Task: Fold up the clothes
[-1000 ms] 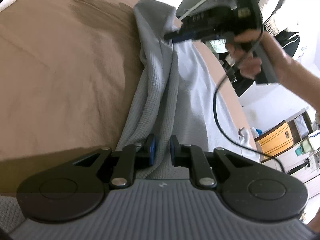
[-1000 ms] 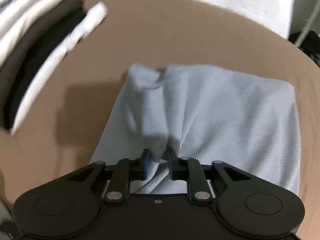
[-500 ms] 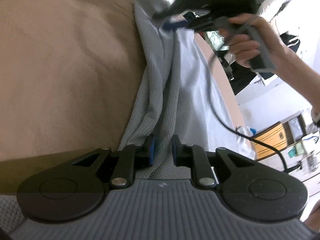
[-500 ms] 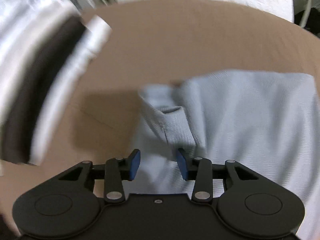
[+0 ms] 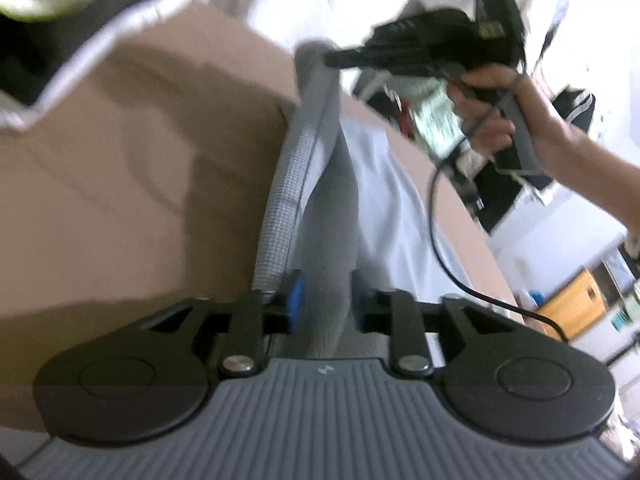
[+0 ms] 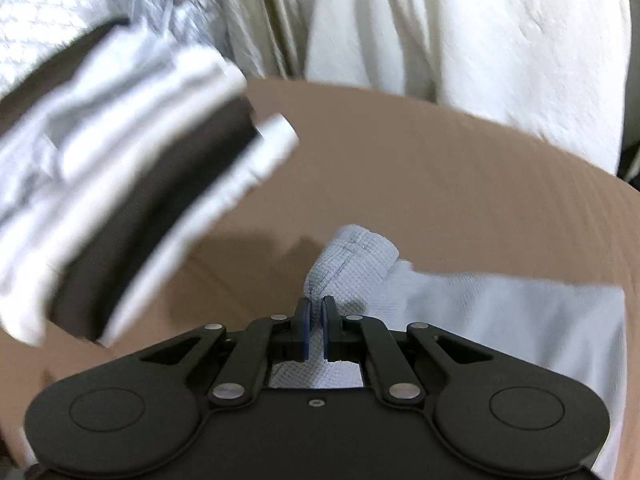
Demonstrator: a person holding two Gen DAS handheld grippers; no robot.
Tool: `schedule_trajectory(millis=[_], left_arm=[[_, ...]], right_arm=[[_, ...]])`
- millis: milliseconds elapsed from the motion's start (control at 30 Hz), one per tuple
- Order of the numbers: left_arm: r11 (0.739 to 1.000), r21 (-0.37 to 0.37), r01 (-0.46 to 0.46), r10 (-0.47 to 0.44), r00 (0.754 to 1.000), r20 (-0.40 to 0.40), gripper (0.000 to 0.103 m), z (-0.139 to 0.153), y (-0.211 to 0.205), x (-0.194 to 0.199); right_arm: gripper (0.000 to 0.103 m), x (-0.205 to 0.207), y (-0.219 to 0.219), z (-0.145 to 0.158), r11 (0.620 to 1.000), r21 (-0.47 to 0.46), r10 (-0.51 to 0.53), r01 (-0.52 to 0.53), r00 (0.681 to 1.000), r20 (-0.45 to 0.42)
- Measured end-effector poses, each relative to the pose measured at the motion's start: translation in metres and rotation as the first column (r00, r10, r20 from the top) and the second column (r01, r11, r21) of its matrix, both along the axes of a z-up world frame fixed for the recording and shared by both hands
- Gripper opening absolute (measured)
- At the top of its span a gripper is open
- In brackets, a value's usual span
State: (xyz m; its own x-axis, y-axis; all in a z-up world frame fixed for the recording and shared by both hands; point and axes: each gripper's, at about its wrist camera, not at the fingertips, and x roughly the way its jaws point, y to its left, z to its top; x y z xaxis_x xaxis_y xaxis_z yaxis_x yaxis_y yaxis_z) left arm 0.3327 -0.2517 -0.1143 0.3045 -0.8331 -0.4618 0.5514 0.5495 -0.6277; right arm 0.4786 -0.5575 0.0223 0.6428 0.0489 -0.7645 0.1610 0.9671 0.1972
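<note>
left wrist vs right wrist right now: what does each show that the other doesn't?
Left wrist only: the person's hand holding the right gripper, its cable, a wooden cabinet.

Right wrist only: the right gripper's pads pinching a bunched corner of the cloth, white bedding behind.

Both: the grey garment on the brown surface, the stack of folded clothes.

waffle-knit grey cloth garment [image 6: 352,256], matt
</note>
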Motion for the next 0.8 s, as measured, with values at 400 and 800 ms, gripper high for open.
schedule_trajectory(millis=[400,800], left_arm=[[0.987,0.032,-0.16,0.161,0.987,-0.022,0.07,-0.013,0.009,0.002],[0.868,0.395,-0.3,0.177,0.931,0.319,0.0,-0.016,-0.007,0.0]], right_arm=[[0.006,0.024,0.018,0.011,0.999,0.043,0.003,-0.005,0.999,0.041],[0.002,0.058,0.022,0.008,0.997,0.022,-0.071,0.07,0.996,0.049]])
